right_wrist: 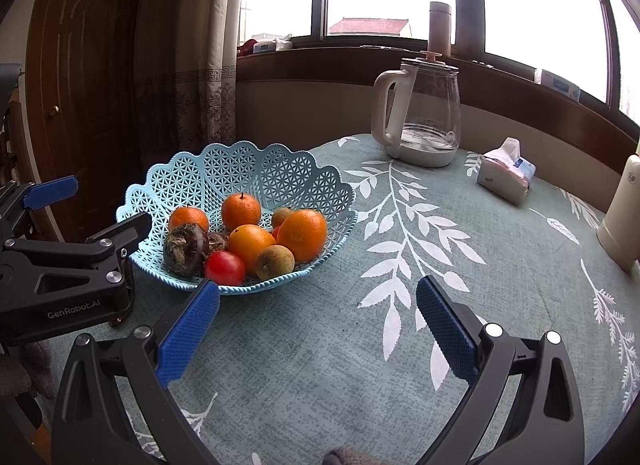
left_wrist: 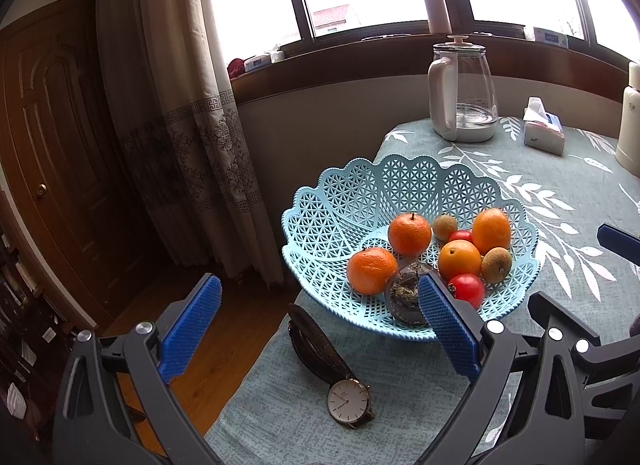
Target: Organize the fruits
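A light blue lattice basket (left_wrist: pixel 340 205) (right_wrist: pixel 240 169) stands near the table's left edge. It holds several oranges (left_wrist: pixel 409 233) (right_wrist: pixel 302 235), two red tomatoes (left_wrist: pixel 466 289) (right_wrist: pixel 225 268), small brown fruits (left_wrist: pixel 496 265) (right_wrist: pixel 275 261) and a dark brown bulb-like fruit (left_wrist: pixel 404 297) (right_wrist: pixel 184 251). My left gripper (left_wrist: pixel 320 283) (right_wrist: pixel 110 201) is open and empty at the basket's near-left rim, its right finger in front of the dark fruit. My right gripper (right_wrist: pixel 318 287) hangs open and empty over the cloth, just right of the basket's front.
A wristwatch (left_wrist: pixel 348 403) lies on the teal leaf-print tablecloth (right_wrist: pixel 400 345) in front of the basket. At the back stand a glass kettle (right_wrist: pixel 424 121), a tissue pack (right_wrist: pixel 506 175) and a cream bottle (right_wrist: pixel 622 217). Left of the table are curtain, door and floor.
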Motion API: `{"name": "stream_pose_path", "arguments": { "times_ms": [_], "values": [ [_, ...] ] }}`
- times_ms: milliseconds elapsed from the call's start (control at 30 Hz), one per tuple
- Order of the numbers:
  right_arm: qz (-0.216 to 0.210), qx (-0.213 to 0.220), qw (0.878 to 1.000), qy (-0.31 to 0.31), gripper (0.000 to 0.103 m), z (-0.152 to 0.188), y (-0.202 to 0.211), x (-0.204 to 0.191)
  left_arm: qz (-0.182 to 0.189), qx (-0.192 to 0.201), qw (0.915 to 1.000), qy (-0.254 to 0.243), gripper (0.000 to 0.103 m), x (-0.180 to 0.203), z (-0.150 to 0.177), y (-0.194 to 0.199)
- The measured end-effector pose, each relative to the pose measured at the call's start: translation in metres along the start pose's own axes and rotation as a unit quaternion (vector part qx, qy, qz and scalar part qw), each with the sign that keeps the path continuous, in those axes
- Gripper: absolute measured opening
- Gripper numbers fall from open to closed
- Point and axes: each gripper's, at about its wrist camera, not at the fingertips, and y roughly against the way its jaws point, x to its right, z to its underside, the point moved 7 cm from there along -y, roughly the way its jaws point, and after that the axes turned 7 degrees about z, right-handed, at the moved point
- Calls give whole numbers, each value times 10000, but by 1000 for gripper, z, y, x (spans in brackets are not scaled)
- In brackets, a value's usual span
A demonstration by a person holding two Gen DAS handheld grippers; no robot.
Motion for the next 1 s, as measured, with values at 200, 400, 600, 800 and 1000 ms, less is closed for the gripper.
{"name": "stream_pose_path", "arguments": {
  "times_ms": [200, 400, 600, 800, 1000],
  "values": [
    [-172, -126, 9996, -189, 98, 0, -4, 5, -1, -1, 10000, -2, 100, 0, 0, 0],
    [-229, -155, 9993, -240, 98, 1, -5, 5, 0, -14, 10000, -15, 100, 1, 3, -1],
    [-260, -122, 9994, -209, 98, 1, -3, 4, 6, -26, 10000, -26, 100, 3, 5, -2],
    [-268, 130, 9995, -140, 98, -1, 5, 3, 6, -26, 10000, -26, 100, 3, 4, -2],
    [-232, 131, 9996, -122, 98, -2, 5, 3, 6, -24, 10000, -28, 100, 3, 4, -2]
  ]
}}
